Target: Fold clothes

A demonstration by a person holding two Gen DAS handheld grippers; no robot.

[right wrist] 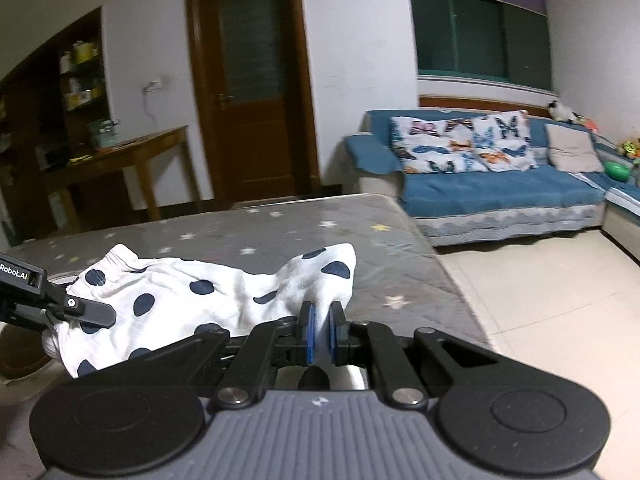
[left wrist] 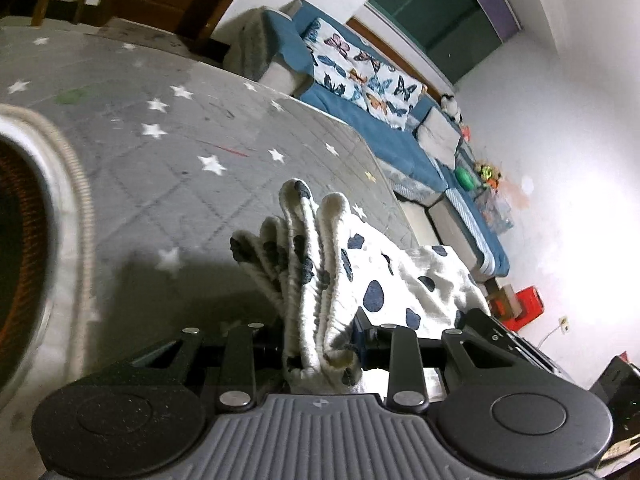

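The white garment (right wrist: 192,300) with dark blue dots (soft, a little wrinkled) hangs stretched between the two tongs above the grey star-printed bed (right wrist: 360,232). The left tongs (left wrist: 320,344) clamp its bunched elastic waistband (left wrist: 308,240). The right tongs (right wrist: 320,320) pinch a corner, at 6 o'clock in their view.

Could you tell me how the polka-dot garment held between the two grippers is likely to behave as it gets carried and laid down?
Probably floppy: the polka-dot garment sags between the left gripper and right gripper. Its elastic waistband bunches in thick folds, so that end may stay lumpy. It looks light and thin, and should drape onto the star-print mattress.
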